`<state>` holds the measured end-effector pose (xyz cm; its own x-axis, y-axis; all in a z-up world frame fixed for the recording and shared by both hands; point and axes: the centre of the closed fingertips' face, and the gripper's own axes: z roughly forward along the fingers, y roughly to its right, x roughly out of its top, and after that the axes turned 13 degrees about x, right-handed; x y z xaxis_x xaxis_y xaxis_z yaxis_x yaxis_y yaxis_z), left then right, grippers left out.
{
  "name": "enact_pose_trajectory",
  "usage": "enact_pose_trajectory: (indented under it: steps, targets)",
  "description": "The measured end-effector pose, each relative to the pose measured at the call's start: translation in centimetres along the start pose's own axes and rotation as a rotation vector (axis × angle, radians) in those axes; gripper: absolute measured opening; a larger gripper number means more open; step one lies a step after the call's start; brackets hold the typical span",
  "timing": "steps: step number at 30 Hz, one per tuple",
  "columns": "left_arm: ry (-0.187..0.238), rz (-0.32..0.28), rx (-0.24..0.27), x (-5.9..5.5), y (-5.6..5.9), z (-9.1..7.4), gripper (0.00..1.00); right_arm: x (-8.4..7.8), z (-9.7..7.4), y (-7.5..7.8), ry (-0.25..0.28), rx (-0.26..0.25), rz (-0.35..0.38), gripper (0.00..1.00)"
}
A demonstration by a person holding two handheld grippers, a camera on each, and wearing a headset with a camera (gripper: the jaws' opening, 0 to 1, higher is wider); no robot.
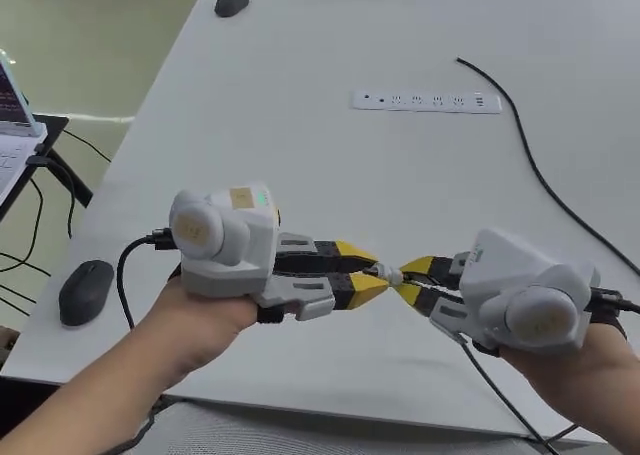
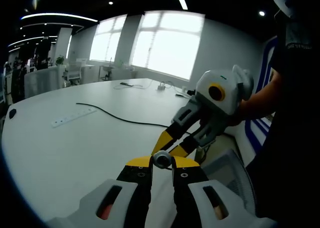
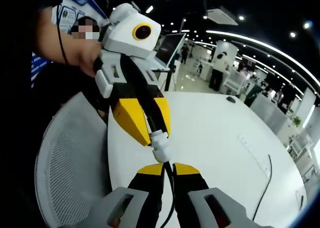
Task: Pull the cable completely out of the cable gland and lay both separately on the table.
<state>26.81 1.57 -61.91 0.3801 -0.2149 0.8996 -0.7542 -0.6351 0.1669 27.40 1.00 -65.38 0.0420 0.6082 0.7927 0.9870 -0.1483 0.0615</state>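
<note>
Both grippers meet tip to tip above the table's near edge. The small white cable gland [image 1: 391,274] sits between them. My left gripper [image 1: 374,276] is shut on the gland [image 2: 161,159], which its yellow jaw tips clamp from both sides. My right gripper [image 1: 407,281] is shut on the thin black cable [image 3: 170,188], right behind the gland [image 3: 161,146]. The cable [image 1: 492,382] runs back under the right gripper and hangs down past the table edge. In the left gripper view the right gripper [image 2: 170,144] comes in from the right. In the right gripper view the left gripper [image 3: 156,130] reaches down from above.
A white power strip [image 1: 425,101] lies at the back of the white table [image 1: 300,155], with its black lead [image 1: 545,180] curving to the right. One mouse [image 1: 231,4] sits far back, another [image 1: 86,291] at the near left edge. A mesh chair [image 3: 65,163] stands below.
</note>
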Motion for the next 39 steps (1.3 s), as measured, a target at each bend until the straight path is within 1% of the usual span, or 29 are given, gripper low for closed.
enact_pose_trajectory:
  steps: [3,5,9,15,19,21,26,29,31,35,39]
  targets:
    - [-0.002,0.0,-0.003,0.0,0.1,0.1,0.15,-0.2,0.1,-0.2,0.0,0.012,0.013,0.0]
    - [-0.003,-0.002,-0.002,0.0,0.1,0.1,0.15,-0.3,0.1,-0.3,0.001,0.006,-0.006,0.0]
    - [-0.003,-0.001,-0.003,0.0,0.2,0.2,0.15,-0.4,0.0,-0.3,0.007,0.0,0.001,0.0]
    - [0.005,-0.007,0.0,0.2,0.3,0.2,0.15,-1.6,-0.1,0.1,-0.005,-0.018,0.03,0.0]
    - [0.018,-0.024,0.001,0.6,0.4,0.2,0.15,-2.6,-0.3,0.5,0.004,-0.028,0.068,0.0]
    - [0.025,-0.035,0.005,0.7,0.4,0.1,0.15,-3.1,-0.4,0.8,0.011,-0.032,0.1,0.0]
    - [0.036,-0.036,0.016,1.1,0.3,-0.1,0.15,-5.0,-0.5,0.9,-0.008,-0.04,0.148,0.0]
    - [0.028,-0.034,0.021,0.9,0.4,-0.2,0.15,-6.0,-1.0,1.0,0.006,-0.049,0.216,0.0]
    - [0.025,-0.033,0.024,0.6,0.5,-0.2,0.15,-6.5,-1.3,1.2,0.01,-0.057,0.239,0.0]
    - [0.02,-0.035,0.031,0.3,0.6,-0.1,0.15,-7.0,-1.7,1.5,0.027,-0.067,0.304,0.0]
    - [0.016,-0.034,0.029,0.1,0.7,0.0,0.15,-6.9,-1.9,1.9,0.031,-0.075,0.309,0.0]
